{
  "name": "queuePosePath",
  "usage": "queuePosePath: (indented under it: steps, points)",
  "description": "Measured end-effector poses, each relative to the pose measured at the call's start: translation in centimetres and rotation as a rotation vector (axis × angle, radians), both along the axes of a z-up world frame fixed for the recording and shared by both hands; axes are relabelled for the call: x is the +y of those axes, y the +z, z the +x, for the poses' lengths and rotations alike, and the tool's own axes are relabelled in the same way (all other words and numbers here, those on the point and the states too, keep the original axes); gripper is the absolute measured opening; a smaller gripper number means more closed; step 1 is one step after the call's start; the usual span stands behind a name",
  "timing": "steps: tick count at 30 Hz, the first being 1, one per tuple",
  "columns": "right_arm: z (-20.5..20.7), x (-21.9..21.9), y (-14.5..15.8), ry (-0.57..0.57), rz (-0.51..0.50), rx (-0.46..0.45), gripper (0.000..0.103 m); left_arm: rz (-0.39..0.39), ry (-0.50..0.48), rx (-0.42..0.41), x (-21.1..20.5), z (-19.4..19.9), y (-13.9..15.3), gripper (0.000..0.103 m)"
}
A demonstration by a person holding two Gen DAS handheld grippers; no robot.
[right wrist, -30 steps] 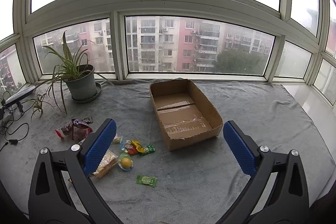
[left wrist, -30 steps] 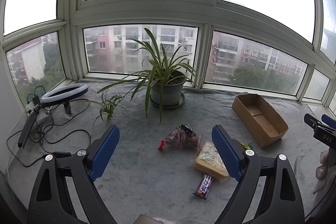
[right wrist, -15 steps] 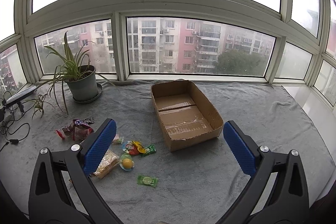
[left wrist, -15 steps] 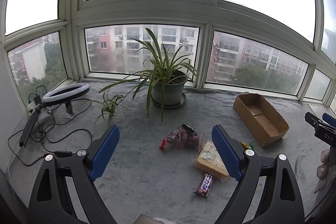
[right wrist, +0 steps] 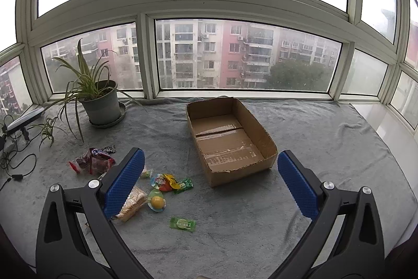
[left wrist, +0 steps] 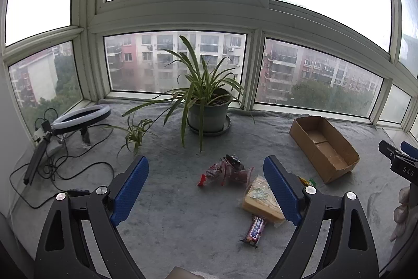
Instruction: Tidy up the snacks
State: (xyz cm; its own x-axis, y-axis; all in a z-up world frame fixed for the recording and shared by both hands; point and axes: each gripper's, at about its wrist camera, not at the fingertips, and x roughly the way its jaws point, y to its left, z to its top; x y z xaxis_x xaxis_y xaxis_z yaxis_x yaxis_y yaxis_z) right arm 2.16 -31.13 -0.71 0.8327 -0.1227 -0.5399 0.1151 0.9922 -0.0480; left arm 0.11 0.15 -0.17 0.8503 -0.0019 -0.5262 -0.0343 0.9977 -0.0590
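Grey cloth (right wrist: 300, 137) is spread over a bay-window ledge. At the left a potted spider plant (right wrist: 100, 101) is seen; just right of it, wrapped snacks (right wrist: 162, 187) are scattered; further right an empty brown cardboard box (right wrist: 230, 137) is set. No snack is yet boxed. Both the left gripper (left wrist: 206, 190) and right gripper (right wrist: 209, 182) are held above, jaws spread, empty. A descent onto one packet is called for next.
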Motion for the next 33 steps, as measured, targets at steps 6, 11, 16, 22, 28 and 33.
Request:
queuePosePath:
  steps: [6, 11, 16, 22, 28, 33]
  points:
    - [-0.01, -0.14, -0.21, 0.000, 0.005, 0.003, 0.103, 0.002, 0.000, 0.000, -0.06, 0.07, 0.00, 0.090]
    - [-0.01, -0.10, -0.20, 0.002, 0.004, 0.003, 0.103, 0.004, -0.003, -0.001, -0.15, 0.15, 0.03, 0.090]
    - [-0.02, -0.12, -0.21, 0.002, 0.003, 0.003, 0.103, 0.006, -0.003, -0.002, -0.15, 0.24, 0.03, 0.090]
    - [-0.04, -0.23, -0.33, 0.000, 0.005, 0.007, 0.103, 0.007, -0.004, -0.004, -0.18, 0.25, 0.05, 0.090]
    - [-0.09, -0.30, -0.39, 0.000, 0.006, 0.006, 0.103, 0.009, -0.004, -0.005, -0.20, 0.38, 0.05, 0.090]
    - [-0.07, -0.29, -0.38, 0.000, 0.007, 0.008, 0.103, 0.012, -0.007, -0.008, -0.33, 0.35, 0.09, 0.090]
